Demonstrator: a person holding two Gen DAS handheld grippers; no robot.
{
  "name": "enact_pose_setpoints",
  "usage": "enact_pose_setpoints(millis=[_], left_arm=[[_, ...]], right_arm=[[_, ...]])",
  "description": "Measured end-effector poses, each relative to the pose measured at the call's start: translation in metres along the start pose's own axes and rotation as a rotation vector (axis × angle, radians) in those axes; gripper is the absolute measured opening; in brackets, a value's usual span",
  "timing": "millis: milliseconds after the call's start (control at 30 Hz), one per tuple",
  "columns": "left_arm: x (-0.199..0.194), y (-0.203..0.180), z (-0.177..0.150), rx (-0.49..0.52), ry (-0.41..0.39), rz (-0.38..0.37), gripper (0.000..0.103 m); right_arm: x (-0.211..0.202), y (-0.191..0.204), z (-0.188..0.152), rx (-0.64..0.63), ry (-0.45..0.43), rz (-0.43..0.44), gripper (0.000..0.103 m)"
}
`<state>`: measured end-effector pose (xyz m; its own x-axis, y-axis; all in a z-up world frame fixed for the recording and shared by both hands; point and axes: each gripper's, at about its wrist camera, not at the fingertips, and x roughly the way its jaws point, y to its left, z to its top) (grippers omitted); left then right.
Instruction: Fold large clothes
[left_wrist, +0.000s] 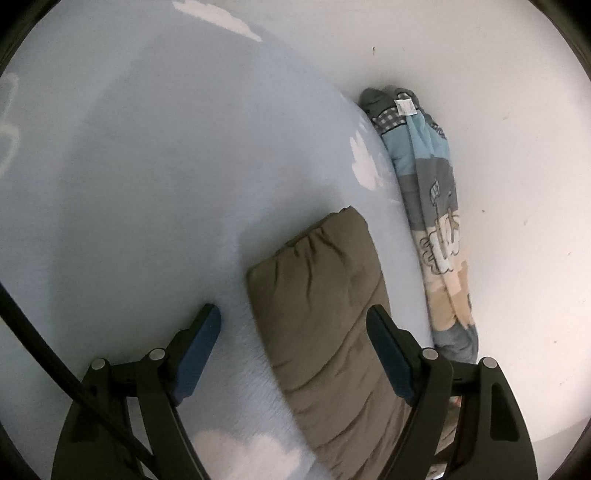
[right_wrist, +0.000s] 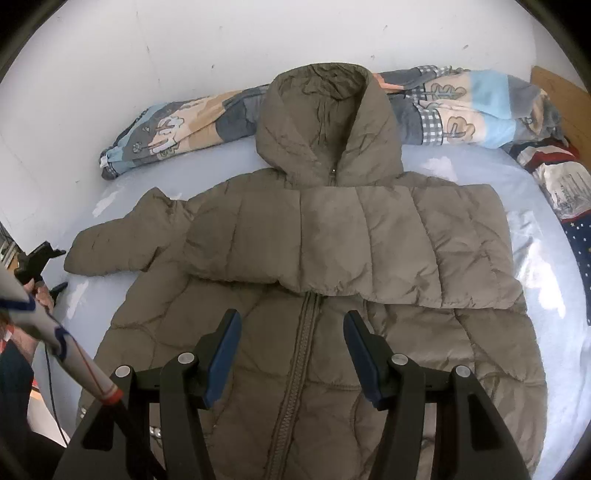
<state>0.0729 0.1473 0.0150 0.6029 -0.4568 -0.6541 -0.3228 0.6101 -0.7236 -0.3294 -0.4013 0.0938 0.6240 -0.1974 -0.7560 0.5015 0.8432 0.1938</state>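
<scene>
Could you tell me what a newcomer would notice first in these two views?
The olive puffer jacket dominates the right wrist view, lying front up on the pale blue bed sheet, one sleeve folded across its chest. The other sleeve lies out to the side beneath the open left gripper. Behind the hood, a rolled patterned blanket lines the white wall.

Matt quilted olive puffer jacket (right_wrist: 332, 236), smooth pale-blue cotton bedsheet (right_wrist: 546, 280), soft printed blanket (right_wrist: 184, 125)
</scene>
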Motion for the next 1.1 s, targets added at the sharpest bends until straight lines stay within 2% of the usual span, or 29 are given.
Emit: enact_pose_setpoints(millis=[67,100,133,167,300,367,533,700,800,967,1100], left_arm=[[0.008,-0.003,0.000,0.003,-0.016,0.001,0.080],[0.009,-0.005,0.000,0.008,-0.025,0.004,0.073],[0.010,-0.007,0.000,0.021,-0.041,0.016,0.057],[0.011,-0.010,-0.001,0.034,-0.047,0.031,0.029],[0.003,-0.024,-0.008,0.067,-0.085,0.058,0.026],[-0.010,-0.033,-0.014,0.096,-0.102,0.045,0.025],[-0.046,-0.081,-0.026,0.205,-0.162,-0.029,0.024],[-0.080,-0.140,-0.050,0.341,-0.186,-0.124,0.023],[-0.094,-0.168,-0.068,0.405,-0.172,-0.165,0.023],[-0.108,-0.222,-0.114,0.517,-0.101,-0.263,0.023],[-0.111,-0.264,-0.167,0.622,-0.031,-0.331,0.023]], right_arm=[[0.001,0.000,0.000,-0.001,-0.004,-0.013,0.062],[0.002,-0.001,0.001,0.002,-0.005,-0.017,0.062],[0.004,-0.003,0.001,0.006,-0.003,-0.021,0.062],[0.005,-0.004,0.001,0.009,0.002,-0.027,0.062],[0.013,-0.015,0.001,0.041,0.031,-0.063,0.062],[0.015,-0.025,0.002,0.077,0.044,-0.078,0.062],[0.010,-0.045,0.004,0.159,0.041,-0.087,0.062],[-0.002,-0.053,0.006,0.192,0.017,-0.088,0.062],[-0.009,-0.058,0.006,0.205,-0.002,-0.093,0.062],[-0.021,-0.073,0.006,0.234,-0.030,-0.107,0.062],[-0.033,-0.091,0.006,0.262,-0.059,-0.126,0.062]])
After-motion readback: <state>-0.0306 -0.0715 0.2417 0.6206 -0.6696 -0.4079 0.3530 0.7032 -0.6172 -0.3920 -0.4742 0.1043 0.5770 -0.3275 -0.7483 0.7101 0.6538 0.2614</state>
